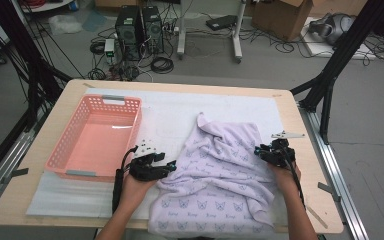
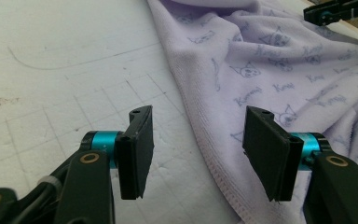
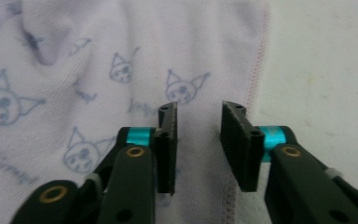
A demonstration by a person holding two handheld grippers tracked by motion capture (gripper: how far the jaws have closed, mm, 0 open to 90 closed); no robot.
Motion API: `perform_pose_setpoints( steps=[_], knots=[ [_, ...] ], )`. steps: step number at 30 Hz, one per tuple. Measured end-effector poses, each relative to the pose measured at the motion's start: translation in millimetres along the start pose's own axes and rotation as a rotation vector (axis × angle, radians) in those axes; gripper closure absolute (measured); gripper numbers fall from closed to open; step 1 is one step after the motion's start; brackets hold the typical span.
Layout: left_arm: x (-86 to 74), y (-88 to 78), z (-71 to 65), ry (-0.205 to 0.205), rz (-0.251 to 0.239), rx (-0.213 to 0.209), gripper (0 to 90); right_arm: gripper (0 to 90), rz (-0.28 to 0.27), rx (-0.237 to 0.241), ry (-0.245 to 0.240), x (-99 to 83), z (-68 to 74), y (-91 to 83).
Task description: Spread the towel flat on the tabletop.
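Bare white mat [image 1: 170, 107] behind the crumpled towel [image 1: 220, 170]: open passage. Left side blocked by pink basket [image 1: 60, 150]. A narrow bare strip is left between basket and towel.

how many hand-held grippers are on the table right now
2. The left hand-held gripper sits at the towel's left edge, beside the pink basket. The right hand-held gripper sits at the towel's right edge.

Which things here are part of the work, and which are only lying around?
Part of the work:
- lilac towel, crumpled on the white mat
- left gripper, open at the towel's left edge
- right gripper, open over its right edge

Lying about:
- pink basket, empty, left of the towel
- computer towers and cardboard box on the floor beyond
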State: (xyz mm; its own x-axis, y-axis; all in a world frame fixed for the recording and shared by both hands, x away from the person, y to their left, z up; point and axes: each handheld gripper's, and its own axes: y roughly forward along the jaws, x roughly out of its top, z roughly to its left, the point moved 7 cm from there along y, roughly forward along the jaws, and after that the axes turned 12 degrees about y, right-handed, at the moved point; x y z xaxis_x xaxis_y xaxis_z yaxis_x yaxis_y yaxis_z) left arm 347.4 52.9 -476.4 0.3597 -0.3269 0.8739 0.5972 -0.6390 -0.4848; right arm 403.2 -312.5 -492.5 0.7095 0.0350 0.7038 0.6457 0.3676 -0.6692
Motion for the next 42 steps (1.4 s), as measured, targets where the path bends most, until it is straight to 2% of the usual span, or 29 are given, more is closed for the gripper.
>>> perform_pose_setpoints(
  steps=[1, 2, 3, 4, 5, 7, 10, 12, 15, 17, 19, 22, 23, 24, 26, 29, 30, 31, 32, 35, 36, 38, 42],
  knots=[
    [1.5, 0.5, -0.1, 0.0, -0.003, -0.002, 43.4, 86.5, 0.016, 0.005, -0.018, -1.4, -0.1, -2.4],
    [3.6, 1.2, -0.7, -0.01, -0.01, -0.012, 43.4, 87.3, 0.027, -0.003, -0.024, -2.3, -1.6, -5.0],
    [6.3, 2.0, -1.9, -0.022, -0.021, -0.025, 43.4, 87.7, 0.029, -0.035, -0.031, -2.8, -4.5, -8.2],
    [8.9, 3.0, -2.7, -0.018, -0.026, -0.028, 43.3, 87.9, 0.023, -0.079, -0.048, -3.2, -9.0, -12.2],
    [11.4, 3.9, -3.6, -0.007, -0.026, -0.029, 43.4, 88.0, 0.012, -0.091, -0.038, -4.6, -13.0, -16.6],
    [15.3, 6.1, -3.8, 0.004, -0.031, -0.028, 43.5, 88.0, -0.011, -0.065, 0.01, -8.8, -22.8, -25.9],
    [16.2, 11.1, -0.1, 0.002, -0.019, -0.022, 43.5, 88.0, -0.04, -0.057, 0.055, -18.1, -37.5, -41.0],
    [16.9, 15.6, 3.9, -0.014, -0.012, -0.017, 43.7, 87.5, -0.052, -0.043, 0.061, -24.8, -42.2, -47.7],
    [23.2, 22.3, 10.7, -0.025, -0.011, -0.004, 44.1, 80.9, -0.075, -0.012, 0.061, -28.3, -40.0, -51.6],
    [30.8, 27.1, 13.9, -0.04, -0.03, -0.002, 44.6, 77.1, -0.093, -0.004, 0.055, -24.7, -35.5, -53.4],
    [37.8, 34.3, 16.6, -0.032, -0.022, 0.001, 45.1, 74.2, -0.111, 0.001, 0.036, -20.3, -30.6, -55.7],
    [46.0, 48.8, 23.4, -0.03, -0.005, 0.009, 46.0, 73.9, -0.128, 0.007, 0.02, -16.7, -24.0, -57.6],
    [48.4, 53.7, 26.1, -0.03, -0.012, 0.014, 46.1, 73.9, -0.128, 0.007, 0.006, -16.7, -21.9, -57.3],
    [49.7, 58.2, 28.2, -0.037, -0.009, 0.004, 47.2, 73.9, -0.126, 0.008, 0.0, -17.0, -19.5, -57.0],
    [50.1, 68.6, 33.2, -0.03, 0.029, -0.001, 50.8, 73.7, -0.126, 0.013, -0.014, -17.0, -16.2, -56.8],
    [52.9, 80.7, 42.0, 0.0, 0.069, 0.029, 58.5, 74.5, -0.129, 0.031, -0.026, -16.0, -12.1, -56.3],
    [54.2, 84.0, 45.0, -0.006, 0.076, 0.034, 58.6, 74.8, -0.126, 0.031, -0.027, -16.5, -11.3, -56.6],
    [55.8, 86.8, 47.3, -0.028, 0.058, 0.04, 58.7, 75.1, -0.125, 0.032, -0.03, -16.9, -11.0, -56.8],
    [55.5, 90.2, 49.8, -0.048, 0.068, 0.036, 59.0, 75.1, -0.126, 0.033, -0.035, -17.3, -11.7, -56.9],
    [56.5, 101.5, 51.2, -0.052, 0.072, 0.024, 56.3, 74.3, -0.123, 0.038, -0.021, -18.6, -14.2, -57.1],
    [57.1, 105.2, 50.3, -0.045, 0.074, 0.01, 53.4, 74.2, -0.122, 0.039, -0.018, -18.8, -15.2, -56.9],
    [58.0, 113.4, 47.8, -0.019, 0.086, 0.011, 46.9, 74.2, -0.119, 0.038, -0.019, -19.4, -16.3, -56.8],
    [56.1, 130.6, 36.0, 0.063, 0.153, 0.013, 44.8, 74.3, -0.126, 0.043, -0.014, -18.1, -17.4, -57.4]
  ],
)
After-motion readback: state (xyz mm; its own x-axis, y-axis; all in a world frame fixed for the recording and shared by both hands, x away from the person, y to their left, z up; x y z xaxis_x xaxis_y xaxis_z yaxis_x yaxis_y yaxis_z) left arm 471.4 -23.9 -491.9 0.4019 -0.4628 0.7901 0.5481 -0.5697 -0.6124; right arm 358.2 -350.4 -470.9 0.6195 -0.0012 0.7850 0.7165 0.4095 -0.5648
